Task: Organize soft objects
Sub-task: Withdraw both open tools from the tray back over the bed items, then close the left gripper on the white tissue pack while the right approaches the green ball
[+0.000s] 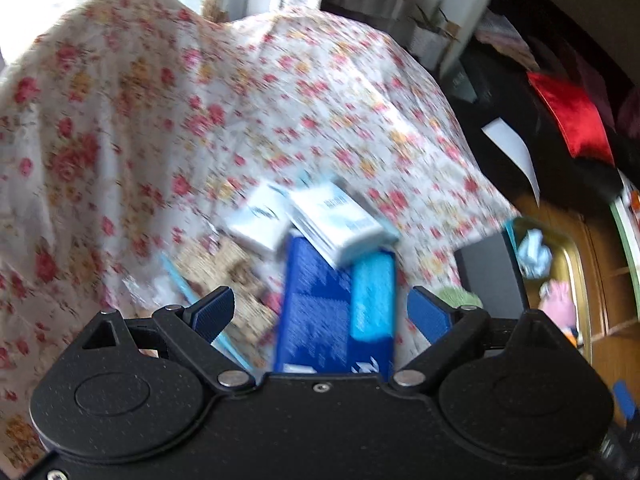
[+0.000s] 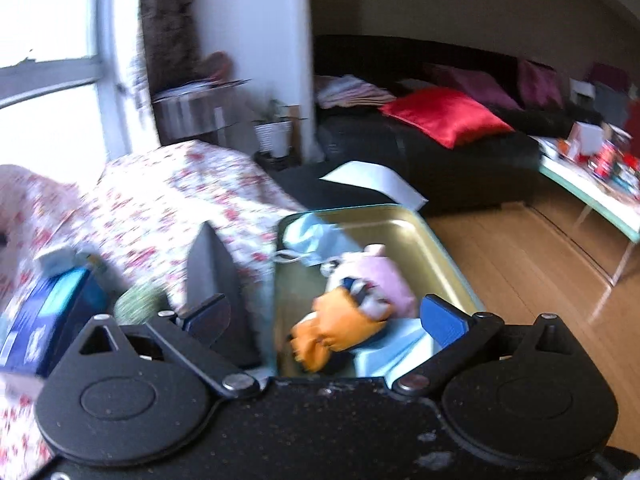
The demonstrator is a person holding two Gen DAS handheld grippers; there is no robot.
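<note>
Both pairs of fingers stand spread wide with nothing pinched between them. The left gripper (image 1: 320, 312) hangs over a blue box (image 1: 320, 312) lying on the flowered cloth (image 1: 160, 120); the box shows between the pads, but whether they touch it I cannot tell, and a clear gap shows on the left-hand side, so I read the jaws as simply open above it. The right gripper (image 2: 326, 320) is spread over the gold tin tray (image 2: 420, 232), which serves here as the landmark.

Inside the tray lie the soft things: an orange and pink plush toy (image 2: 352, 304) near the tray's near end, and a pale blue face mask (image 2: 312, 240) towards its far left corner. They seem gathered there because the tray is the collecting place for the task. Just left of the tray stands a dark upright panel (image 2: 212, 272), probably the tray's lid propped aside to keep it open. Further left of the tray, on the cloth, sit the blue box and two white tissue packs (image 1: 332, 220) leaning on its far end, with a green fuzzy thing (image 1: 460, 296) between box and tray.

Judging from this, part of the sorting is done, and the left gripper appears placed to look for the next soft item beside the box. Both views are blurred, so finer detail is uncertain.
</note>
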